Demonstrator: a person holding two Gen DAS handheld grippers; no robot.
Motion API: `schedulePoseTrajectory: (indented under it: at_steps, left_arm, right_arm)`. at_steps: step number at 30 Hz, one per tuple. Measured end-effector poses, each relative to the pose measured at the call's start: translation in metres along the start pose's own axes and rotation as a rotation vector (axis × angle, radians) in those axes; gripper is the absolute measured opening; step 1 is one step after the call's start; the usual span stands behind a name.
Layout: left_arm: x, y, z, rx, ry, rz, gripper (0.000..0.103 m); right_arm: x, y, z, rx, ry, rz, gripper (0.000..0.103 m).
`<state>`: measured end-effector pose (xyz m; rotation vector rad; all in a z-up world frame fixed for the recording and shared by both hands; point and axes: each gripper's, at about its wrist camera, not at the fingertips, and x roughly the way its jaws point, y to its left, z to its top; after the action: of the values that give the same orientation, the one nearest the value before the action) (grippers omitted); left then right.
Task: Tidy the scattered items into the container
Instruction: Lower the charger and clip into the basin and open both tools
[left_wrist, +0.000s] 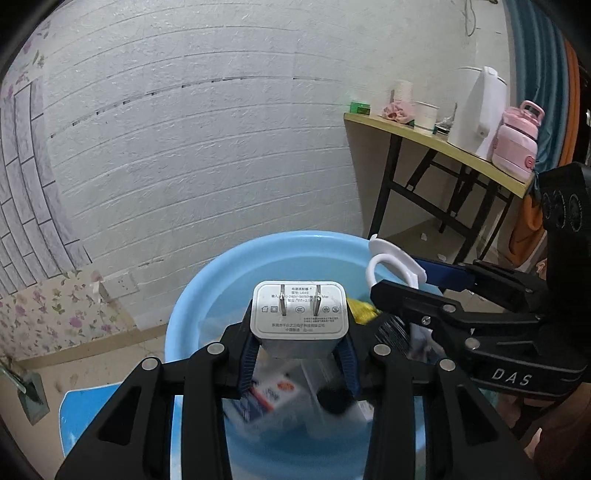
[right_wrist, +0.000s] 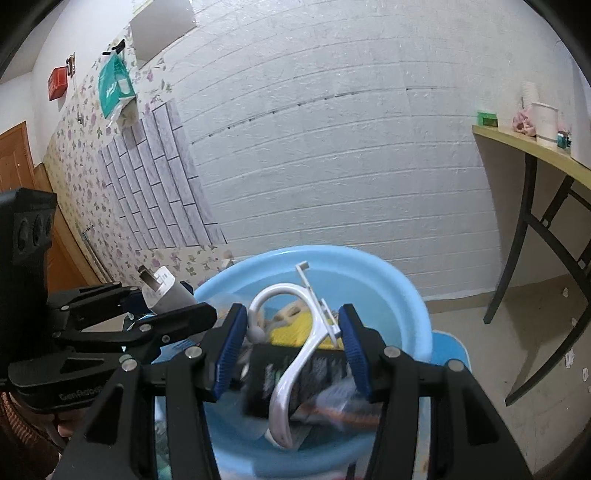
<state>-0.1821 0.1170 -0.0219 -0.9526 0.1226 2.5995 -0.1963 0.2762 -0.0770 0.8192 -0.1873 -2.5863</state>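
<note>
In the left wrist view, a white charger is clamped in the left gripper jaws above the blue basin, where boxes and packets already lie. In the right wrist view, a white plastic hook is gripped between the right gripper jaws over that basin; both pieces are judged yet to be dropped in.

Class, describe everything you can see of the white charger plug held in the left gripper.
The charger plug is a white, rounded block of smooth plastic with two flat metal prongs and grey printed text on its face. The left gripper is shut on its sides with blue pads, holding it prongs forward and upward above the blue basin, not touching it.
</note>
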Motion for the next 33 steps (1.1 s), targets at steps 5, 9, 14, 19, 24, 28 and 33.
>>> schedulePoseTrajectory:
  at_steps: [5,9,14,19,24,28,33]
  left_arm:
    - [0.009,0.002,0.002,0.013,-0.007,0.019,0.037]
    - [0.009,0.000,0.001,0.014,-0.009,0.024,0.038]
    - [-0.002,-0.005,-0.001,0.021,-0.022,0.025,0.045]
    - [-0.022,-0.010,-0.004,0.020,-0.053,0.031,0.069]
    - [-0.042,-0.012,-0.009,0.008,-0.069,0.044,0.080]
    - [-0.059,-0.012,-0.017,0.000,-0.072,0.056,0.088]
    - [-0.079,-0.012,-0.029,-0.024,-0.062,0.082,0.094]
  right_arm:
    - [0.018,-0.007,0.006,-0.016,0.016,-0.003,0.051]
    - [0.025,-0.010,0.005,-0.015,0.031,-0.008,0.052]
    - [0.023,-0.007,0.001,-0.017,0.042,-0.021,0.052]
    - [0.012,-0.002,-0.003,-0.047,0.047,-0.064,0.063]
    - [-0.001,0.003,-0.005,-0.031,0.064,-0.084,0.063]
    - [-0.011,0.008,-0.011,-0.012,0.079,-0.075,0.064]
    - [-0.024,0.014,-0.021,0.016,0.090,-0.102,0.064]
